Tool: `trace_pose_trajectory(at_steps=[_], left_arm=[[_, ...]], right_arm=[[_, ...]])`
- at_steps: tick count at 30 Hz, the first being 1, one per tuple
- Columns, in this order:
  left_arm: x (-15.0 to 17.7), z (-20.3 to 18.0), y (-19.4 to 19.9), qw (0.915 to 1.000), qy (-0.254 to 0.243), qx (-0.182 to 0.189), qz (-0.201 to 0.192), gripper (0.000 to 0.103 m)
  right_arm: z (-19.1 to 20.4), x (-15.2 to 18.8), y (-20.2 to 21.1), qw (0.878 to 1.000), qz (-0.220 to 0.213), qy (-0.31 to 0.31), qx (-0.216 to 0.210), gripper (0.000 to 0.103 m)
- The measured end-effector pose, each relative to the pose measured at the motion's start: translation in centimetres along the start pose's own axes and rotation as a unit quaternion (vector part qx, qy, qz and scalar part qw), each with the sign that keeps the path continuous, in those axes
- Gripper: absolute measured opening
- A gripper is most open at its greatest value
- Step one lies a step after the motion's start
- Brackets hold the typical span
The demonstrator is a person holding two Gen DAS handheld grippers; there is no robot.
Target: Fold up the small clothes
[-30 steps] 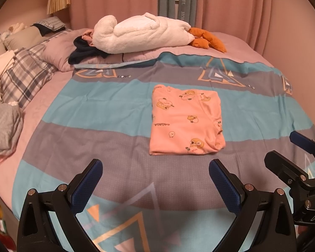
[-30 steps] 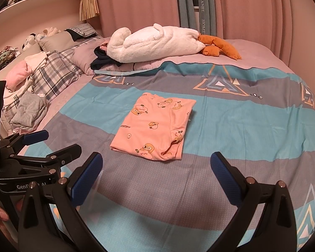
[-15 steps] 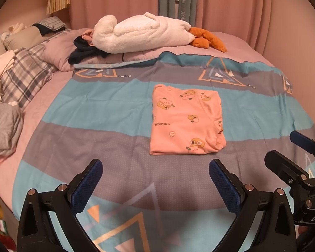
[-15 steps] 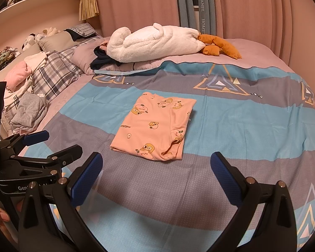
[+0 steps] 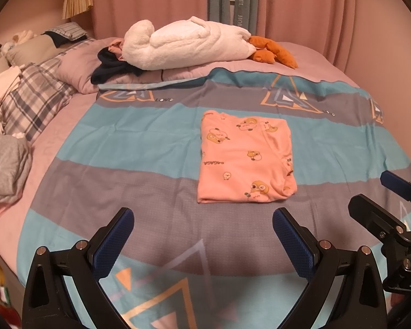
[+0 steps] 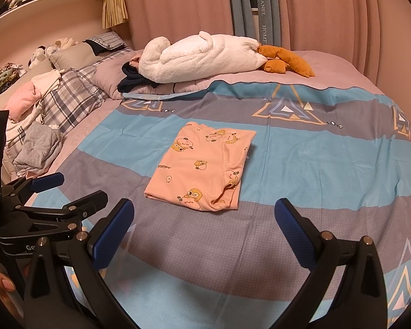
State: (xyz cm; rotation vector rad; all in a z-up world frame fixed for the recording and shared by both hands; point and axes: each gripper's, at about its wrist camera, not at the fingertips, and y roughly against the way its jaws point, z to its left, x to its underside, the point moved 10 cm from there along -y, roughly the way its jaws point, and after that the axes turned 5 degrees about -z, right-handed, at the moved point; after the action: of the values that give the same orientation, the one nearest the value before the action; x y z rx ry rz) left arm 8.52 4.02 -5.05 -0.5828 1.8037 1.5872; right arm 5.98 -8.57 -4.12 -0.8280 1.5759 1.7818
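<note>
A small pink garment printed with cartoon animals lies folded into a flat rectangle on the striped bedspread; the right wrist view has the same pink garment slightly left of centre. My left gripper hovers open over the bedspread, short of the garment's near edge, holding nothing. My right gripper is likewise open and empty, below the garment. In the left wrist view the right gripper juts in at the right edge; the left gripper appears at the left of the right wrist view.
A white plush toy with orange feet and dark clothing lie on the pillows at the bed's head. A grey garment, plaid pillow and pink clothes crowd the left side. Pink curtains hang behind.
</note>
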Motion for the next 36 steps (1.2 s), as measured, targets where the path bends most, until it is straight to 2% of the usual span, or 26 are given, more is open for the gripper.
trace_pose_trajectory(at_steps=[36], left_arm=[[-0.25,0.28,-0.45,1.0,-0.001,-0.008,-0.003,0.1]], right_arm=[[-0.08,0.02,-0.14,1.0,0.001,-0.001,0.0,0.103]])
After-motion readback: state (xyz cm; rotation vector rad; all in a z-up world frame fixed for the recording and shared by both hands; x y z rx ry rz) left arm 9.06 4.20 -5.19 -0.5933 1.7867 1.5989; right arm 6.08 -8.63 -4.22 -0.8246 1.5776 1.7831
